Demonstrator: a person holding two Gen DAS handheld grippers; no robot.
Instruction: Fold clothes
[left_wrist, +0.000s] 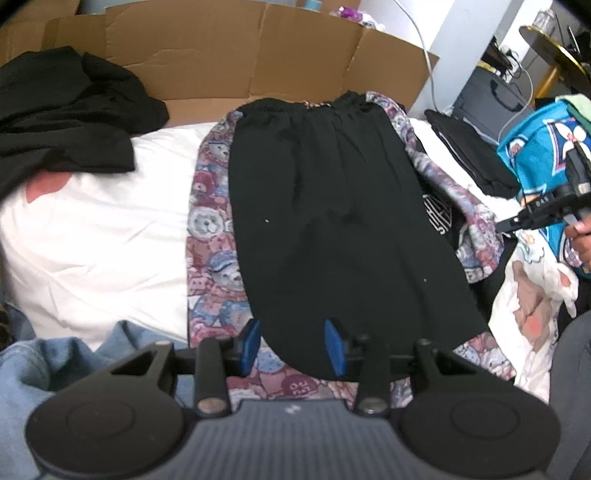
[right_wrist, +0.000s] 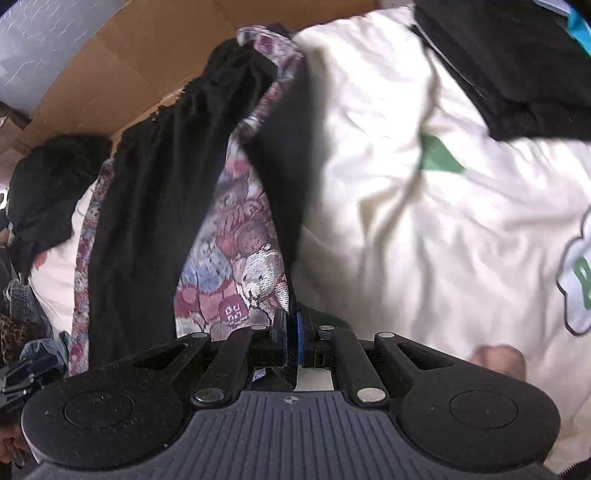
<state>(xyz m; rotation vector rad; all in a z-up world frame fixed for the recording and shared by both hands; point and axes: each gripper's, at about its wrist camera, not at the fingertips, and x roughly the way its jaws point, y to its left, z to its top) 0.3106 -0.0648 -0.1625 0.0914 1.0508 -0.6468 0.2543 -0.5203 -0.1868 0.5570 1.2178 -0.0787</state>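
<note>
- Writing: the black part of the right gripper (left_wrist: 532, 216), seen at the right edge of the left wrist view, bears small white marks that look like "DAS". A black garment tucked beside the bear blanket (left_wrist: 210, 236) shows white block lettering (left_wrist: 437, 218) too folded to read. A maroon patch woven into the blanket holds pale characters, not legible.
- Left gripper (left_wrist: 291, 345): jaws part-open, blue pads either side of the near hem of the black skirt (left_wrist: 325, 221); whether they press the cloth cannot be told.
- Right gripper (right_wrist: 291, 334): jaws closed on a lifted edge of the blanket with a dark fold along it.
- The skirt lies flat on the blanket, straight ahead of the left gripper; its long axis runs away from that gripper, gathered waistband at the far end by the cardboard (left_wrist: 236, 55), wider hem nearest.
- Room: white bedding (left_wrist: 92, 236) lies open left of the skirt. A black heap (left_wrist: 62, 107) sits far left, denim (left_wrist: 74, 365) near left, and folded dark clothes (left_wrist: 469, 151) and a teal jersey (left_wrist: 535, 147) crowd the right.
</note>
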